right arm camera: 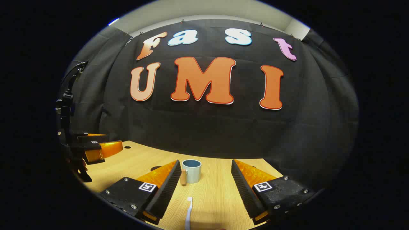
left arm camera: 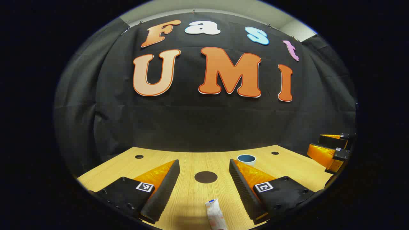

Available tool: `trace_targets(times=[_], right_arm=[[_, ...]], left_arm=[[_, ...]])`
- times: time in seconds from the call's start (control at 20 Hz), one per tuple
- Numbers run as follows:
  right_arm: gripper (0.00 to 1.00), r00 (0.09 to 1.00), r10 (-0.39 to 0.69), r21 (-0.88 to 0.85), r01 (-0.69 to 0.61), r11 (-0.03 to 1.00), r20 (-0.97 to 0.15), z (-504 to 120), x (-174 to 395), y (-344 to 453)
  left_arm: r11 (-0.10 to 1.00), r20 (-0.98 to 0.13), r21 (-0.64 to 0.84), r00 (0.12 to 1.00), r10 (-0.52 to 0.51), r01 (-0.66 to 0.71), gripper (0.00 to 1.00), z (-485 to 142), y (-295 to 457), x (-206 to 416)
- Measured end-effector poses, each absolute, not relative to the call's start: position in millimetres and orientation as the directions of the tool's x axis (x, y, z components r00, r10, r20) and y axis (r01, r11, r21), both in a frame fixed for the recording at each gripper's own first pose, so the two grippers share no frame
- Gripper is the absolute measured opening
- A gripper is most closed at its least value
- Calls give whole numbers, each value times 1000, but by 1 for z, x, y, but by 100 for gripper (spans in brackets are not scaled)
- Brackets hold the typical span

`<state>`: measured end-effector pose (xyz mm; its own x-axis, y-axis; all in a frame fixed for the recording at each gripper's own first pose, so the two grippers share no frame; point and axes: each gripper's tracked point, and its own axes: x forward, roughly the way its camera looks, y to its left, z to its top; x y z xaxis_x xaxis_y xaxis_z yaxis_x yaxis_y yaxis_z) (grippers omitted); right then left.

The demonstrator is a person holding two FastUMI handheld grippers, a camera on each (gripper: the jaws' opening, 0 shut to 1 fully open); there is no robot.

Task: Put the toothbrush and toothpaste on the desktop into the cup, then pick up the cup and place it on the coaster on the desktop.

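Both grippers stood wide open and empty over the desktop; nothing had been loaded into the cup.

In the left gripper view, the left gripper [left arm camera: 204, 182] straddled the toothpaste [left arm camera: 216, 218] at bottom centre, the coaster [left arm camera: 205, 177] lay just beyond, and the cup [left arm camera: 246, 158] stood right of centre. In the right gripper view, the right gripper [right arm camera: 204, 183] framed the toothbrush [right arm camera: 189, 212] at bottom centre, with the cup [right arm camera: 192, 171] ahead, its visible interior apparently empty. Judged: the tube is light and soft, best pinched mid-body; the brush is stiff and slim, best gripped across the handle.
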<state>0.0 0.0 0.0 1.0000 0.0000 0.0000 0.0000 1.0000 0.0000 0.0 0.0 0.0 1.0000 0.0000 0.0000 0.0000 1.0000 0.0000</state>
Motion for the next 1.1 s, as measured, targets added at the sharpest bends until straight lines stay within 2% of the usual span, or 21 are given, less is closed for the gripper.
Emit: trace_targets(times=[0.4,0.65,1.1], right_arm=[[95,998,31,16,-30,999,-48,-4,2,2],[95,995,40,12,-40,999,-89,-10,5,5],[96,962,58,21,-54,998,-268,-34,17,5]], left_arm=[[1000,-12,13,1000,-22,23,98,5,-9,5],[999,-90,7,995,-32,32,99,-15,-14,10],[998,-249,52,968,-33,48,98,-40,-15,16]])
